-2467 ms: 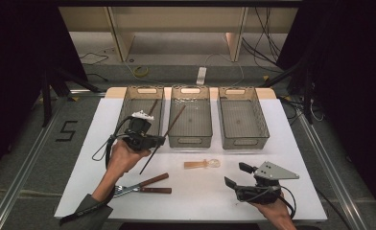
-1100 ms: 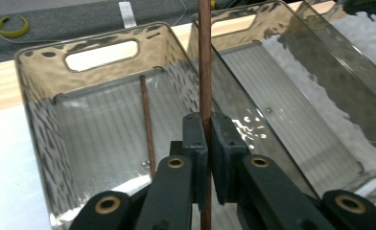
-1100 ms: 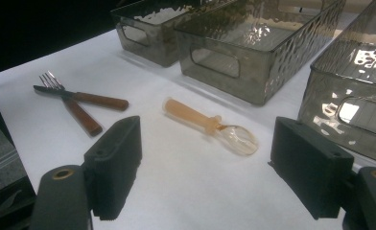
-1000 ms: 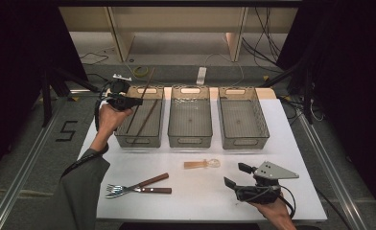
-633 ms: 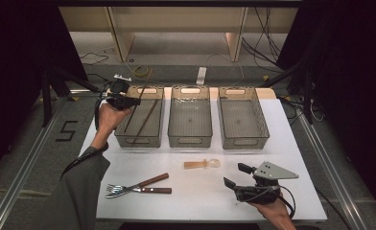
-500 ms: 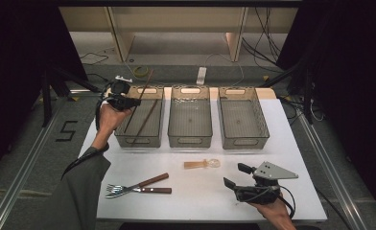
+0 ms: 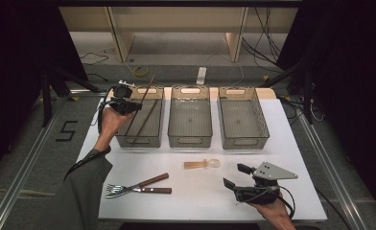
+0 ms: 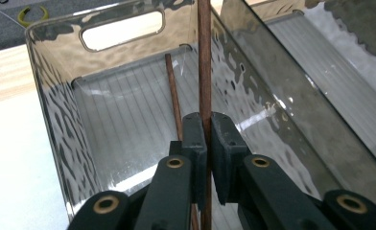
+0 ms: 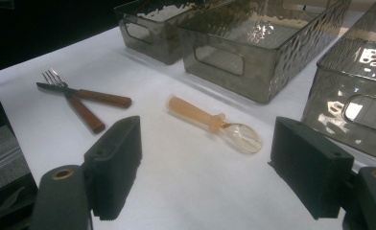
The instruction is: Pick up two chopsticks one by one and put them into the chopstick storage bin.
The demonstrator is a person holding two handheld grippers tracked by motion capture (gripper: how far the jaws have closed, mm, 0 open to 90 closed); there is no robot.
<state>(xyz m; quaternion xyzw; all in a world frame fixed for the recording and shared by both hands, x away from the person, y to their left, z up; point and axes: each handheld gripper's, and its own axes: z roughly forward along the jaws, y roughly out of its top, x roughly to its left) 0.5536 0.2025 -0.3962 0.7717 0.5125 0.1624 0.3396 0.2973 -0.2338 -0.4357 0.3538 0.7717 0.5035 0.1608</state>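
My left gripper (image 7: 134,106) (image 8: 206,132) is shut on a dark brown chopstick (image 7: 147,88) (image 8: 204,57), held tilted over the far left corner of the left smoked-plastic bin (image 7: 139,142) (image 8: 52,96). A second chopstick (image 7: 146,120) (image 8: 173,91) lies on that bin's floor. My right gripper (image 7: 236,176) (image 9: 207,167) rests low at the table's front right, open with nothing between its pads. Ahead of it on the white tabletop lies a clear spoon with an orange handle (image 7: 203,164) (image 9: 210,122).
A fork and a knife with brown handles (image 7: 138,186) (image 9: 76,98) lie crossed at the front left. The middle bin (image 7: 191,141) and the right bin (image 7: 241,143) stand beside the left one. Beyond the table's far edge are a shelf and cables on the floor.
My left hand has carried the chopstick from beside the left bin's front up and away to its far left corner. Over the last second it has hardly shifted. The right gripper has stayed put.
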